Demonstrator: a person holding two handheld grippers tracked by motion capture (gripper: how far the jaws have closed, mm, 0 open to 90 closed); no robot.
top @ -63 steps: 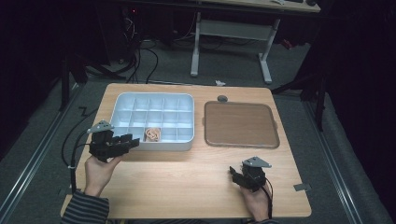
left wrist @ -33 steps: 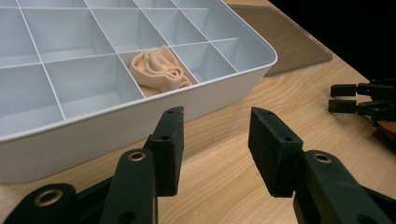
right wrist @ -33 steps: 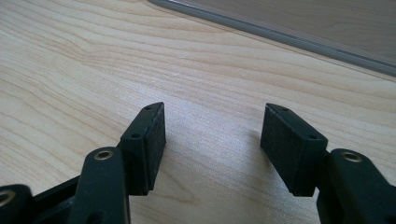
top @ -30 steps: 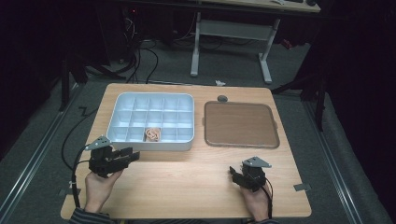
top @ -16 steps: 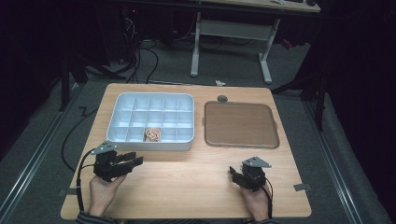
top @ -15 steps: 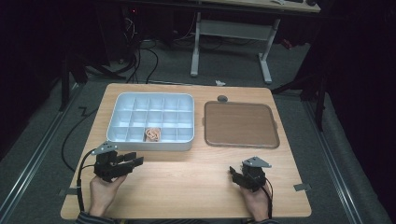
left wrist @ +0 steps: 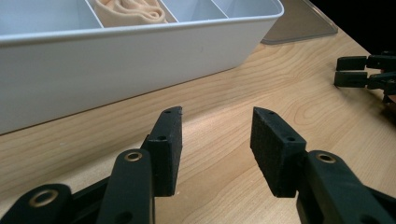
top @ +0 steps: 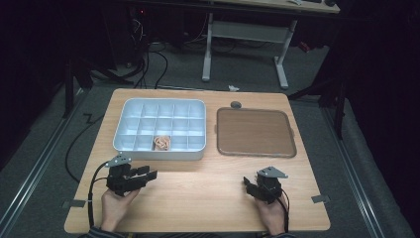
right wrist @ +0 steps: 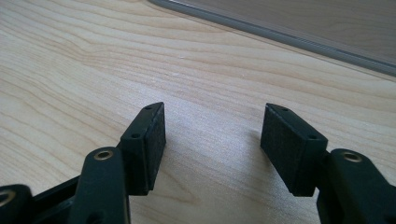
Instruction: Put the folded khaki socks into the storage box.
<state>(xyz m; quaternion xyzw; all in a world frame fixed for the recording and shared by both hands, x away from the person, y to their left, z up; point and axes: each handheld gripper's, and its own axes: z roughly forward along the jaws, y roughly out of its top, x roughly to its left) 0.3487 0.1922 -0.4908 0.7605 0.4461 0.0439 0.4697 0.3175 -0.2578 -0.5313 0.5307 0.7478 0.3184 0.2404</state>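
The only loose item was a small tan coil [top: 161, 143] — rubber bands or soft cord, by the look of it, though too small to name for sure. It lay in the near row of the white compartment tray [top: 130, 142], third cell from the tray's left end, at about 1 o'clock from your left gripper [top: 148, 175]. I judged it light, limp and springy: it would sag and could slip through a loose pinch, so you would have done best to nip the bundle across its middle, reaching straight down between the cell walls.

Your left gripper rested on the wooden table [top: 198, 188] just short of the tray's near wall, its pads apart with nothing between them. Your right gripper [top: 250, 187] sat well off at 3 o'clock, jaws likewise spread and empty — the brown flat tray [top: 256, 132] lay beyond it at 12 o'clock.
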